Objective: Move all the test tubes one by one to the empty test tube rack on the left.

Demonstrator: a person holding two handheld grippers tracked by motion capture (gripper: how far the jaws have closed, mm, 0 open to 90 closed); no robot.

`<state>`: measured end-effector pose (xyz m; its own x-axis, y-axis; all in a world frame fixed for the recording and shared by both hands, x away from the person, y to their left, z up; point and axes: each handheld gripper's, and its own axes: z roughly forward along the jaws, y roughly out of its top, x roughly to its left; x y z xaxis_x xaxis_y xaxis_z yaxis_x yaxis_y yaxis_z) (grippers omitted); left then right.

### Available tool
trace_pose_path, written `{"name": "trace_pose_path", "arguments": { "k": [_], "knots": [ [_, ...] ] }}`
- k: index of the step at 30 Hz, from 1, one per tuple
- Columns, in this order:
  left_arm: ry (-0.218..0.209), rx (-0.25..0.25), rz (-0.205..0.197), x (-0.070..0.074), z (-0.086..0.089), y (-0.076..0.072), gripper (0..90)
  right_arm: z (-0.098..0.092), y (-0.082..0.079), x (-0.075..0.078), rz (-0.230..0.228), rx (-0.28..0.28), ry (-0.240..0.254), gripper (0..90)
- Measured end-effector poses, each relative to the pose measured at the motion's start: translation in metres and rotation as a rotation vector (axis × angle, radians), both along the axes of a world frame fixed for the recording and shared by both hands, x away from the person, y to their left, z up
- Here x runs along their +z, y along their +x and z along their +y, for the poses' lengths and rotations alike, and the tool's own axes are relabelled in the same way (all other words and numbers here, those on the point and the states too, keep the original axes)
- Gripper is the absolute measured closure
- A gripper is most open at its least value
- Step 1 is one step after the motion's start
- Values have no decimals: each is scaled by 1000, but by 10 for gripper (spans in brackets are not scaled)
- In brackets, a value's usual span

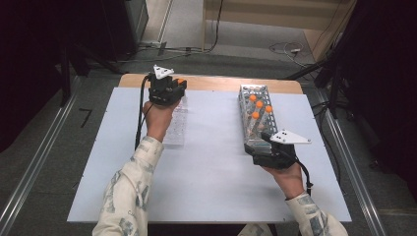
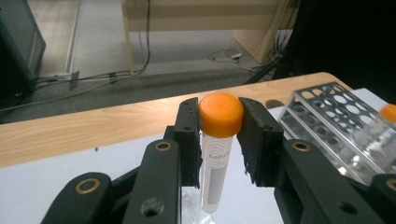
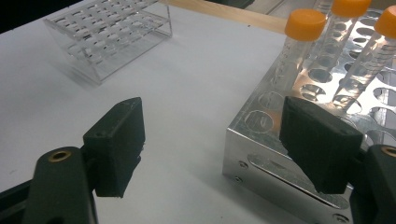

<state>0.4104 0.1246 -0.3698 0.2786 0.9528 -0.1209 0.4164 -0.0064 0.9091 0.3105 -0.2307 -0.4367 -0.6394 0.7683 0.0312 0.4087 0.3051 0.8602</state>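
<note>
Left gripper (image 2: 219, 135) is clamped on a clear plastic tube with an orange screw cap (image 2: 219, 140); its 2 black jaws press on either side of the cap, and the tube hangs upright below them, a printed label on its wall partly readable. In the high view the left gripper (image 1: 169, 88) sits above the far end of a clear acrylic tube rack (image 1: 176, 129), which lies on the white bench top (image 1: 211, 182) just left of centre. The tube's lower end is seen in the left gripper view above the bench; whether it touches the acrylic rack cannot be told. Right gripper (image 3: 210, 140) has its jaws spread wide with nothing between the pads; the left pad hovers over bare bench, the right pad is over the near corner of a perforated silver metal tube rack (image 3: 261, 154). In the high view the right gripper (image 1: 273, 147) sits at the near end of that metal rack (image 1: 246, 93), which stands on the right half of the bench. The metal rack carries 4 orange-capped tubes (image 1: 259, 104), grouped toward its far end, leaning slightly in their holes. The 2 racks are well apart. A strip of wooden bench edge (image 1: 216, 82) shows beyond the white top.
</note>
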Motion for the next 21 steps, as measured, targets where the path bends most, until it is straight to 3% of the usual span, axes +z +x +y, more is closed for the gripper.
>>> {"name": "trace_pose_path", "arguments": {
  "k": [11, 21],
  "knots": [
    [11, 43, 3, -2, 5, 21, 701, -5, 0, 0, 3, -11, 13, 215],
    [26, 48, 14, -9, 3, 26, 700, -6, 0, 0, 3, -14, 12, 216]
  ]
}}
